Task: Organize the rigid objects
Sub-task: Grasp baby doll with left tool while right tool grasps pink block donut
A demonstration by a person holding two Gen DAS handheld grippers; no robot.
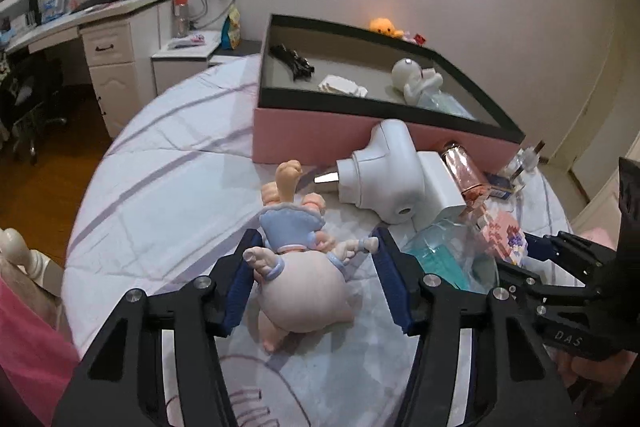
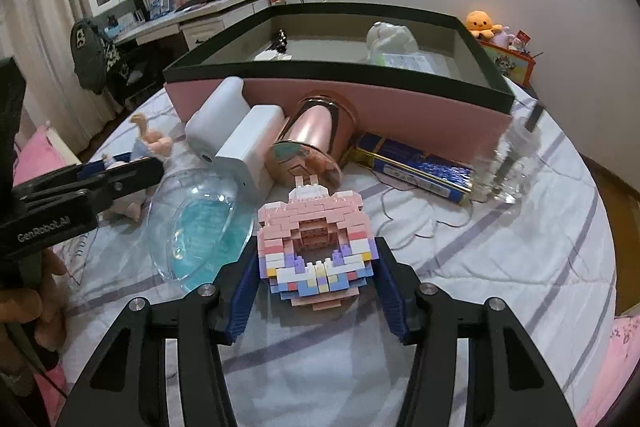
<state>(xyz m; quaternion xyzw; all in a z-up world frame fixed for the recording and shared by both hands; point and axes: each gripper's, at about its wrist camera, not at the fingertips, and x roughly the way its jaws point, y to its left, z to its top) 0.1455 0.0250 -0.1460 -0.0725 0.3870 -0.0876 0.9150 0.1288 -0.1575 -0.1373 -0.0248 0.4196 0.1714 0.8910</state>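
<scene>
A quilted bedspread with grey stripes is carrying everything, and a large pink box with a dark rim is sitting open at its far side, already holding a few small items. Leaning against the box's near wall are lying a white handheld device, a rose-gold cylinder and a blue tin. A clear dome with blue inside is resting nearer, between the two tools. The left gripper is bracketing a doll lying on the spread, its blue pads touching the doll's arms on both sides. The right gripper is clamping a pastel brick model, pads pressing both its flanks.
</scene>
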